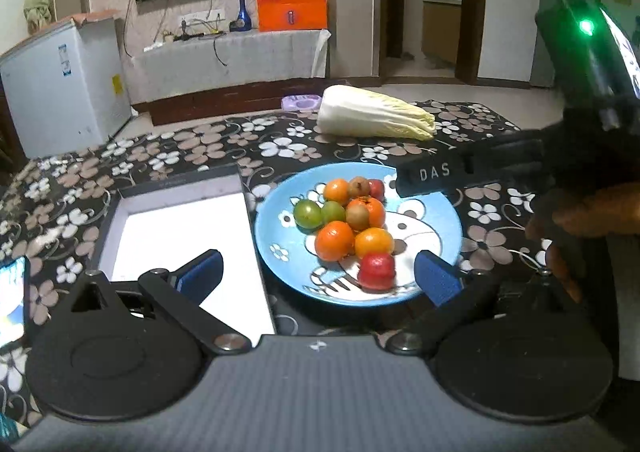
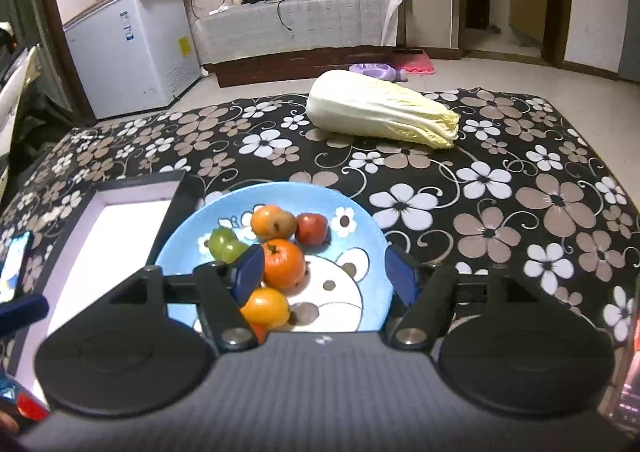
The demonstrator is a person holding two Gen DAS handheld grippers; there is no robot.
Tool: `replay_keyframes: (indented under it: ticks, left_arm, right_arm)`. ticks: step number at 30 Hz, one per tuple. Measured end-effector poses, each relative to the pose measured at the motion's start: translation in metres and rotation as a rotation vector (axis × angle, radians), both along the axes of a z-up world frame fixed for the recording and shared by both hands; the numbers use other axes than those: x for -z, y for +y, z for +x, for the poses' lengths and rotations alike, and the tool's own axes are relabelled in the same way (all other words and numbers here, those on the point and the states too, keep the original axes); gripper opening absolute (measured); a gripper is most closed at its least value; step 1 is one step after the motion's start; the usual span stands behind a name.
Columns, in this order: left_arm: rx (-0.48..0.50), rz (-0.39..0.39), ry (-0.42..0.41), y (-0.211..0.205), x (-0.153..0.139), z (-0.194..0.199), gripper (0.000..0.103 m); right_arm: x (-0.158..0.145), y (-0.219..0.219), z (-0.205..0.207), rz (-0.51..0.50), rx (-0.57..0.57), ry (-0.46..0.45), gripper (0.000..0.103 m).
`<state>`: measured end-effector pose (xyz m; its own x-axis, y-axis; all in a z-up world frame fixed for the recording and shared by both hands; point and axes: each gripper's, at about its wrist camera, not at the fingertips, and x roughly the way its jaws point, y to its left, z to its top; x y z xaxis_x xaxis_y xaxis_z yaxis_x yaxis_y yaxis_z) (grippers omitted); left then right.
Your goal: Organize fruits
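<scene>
Fruits [image 1: 352,224] heaped on plate [image 1: 280,264] beside box [image 1: 180,232]. Left gripper [image 1: 318,276] spread wide, empty; right gripper [image 2: 324,276] parted, empty, ready for picking.

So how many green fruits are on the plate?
2. One green fruit lies at the left of the plate, nearest the box; the second green fruit touches its right side. More could be hidden behind the pile.

Small fruits [image 1: 348,220] heaped on blue plate [image 1: 440,220].
</scene>
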<state>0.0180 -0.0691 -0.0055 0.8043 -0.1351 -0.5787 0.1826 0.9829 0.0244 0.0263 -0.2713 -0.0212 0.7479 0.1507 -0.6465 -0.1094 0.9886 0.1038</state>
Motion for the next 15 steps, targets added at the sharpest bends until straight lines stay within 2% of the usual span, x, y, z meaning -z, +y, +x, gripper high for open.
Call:
replay_keyframes:
  ticks: [5, 15]
  left_arm:
    - [0.010, -0.032, 0.032, -0.005, 0.004, -0.006, 0.103]
    - [0.045, -0.003, 0.049, -0.027, 0.013, -0.020, 0.103]
  right_arm:
    - [0.003, -0.003, -0.010, -0.042, -0.006, 0.017, 0.069]
    - [0.004, -0.014, -0.023, -0.054, 0.003, 0.031, 0.069]
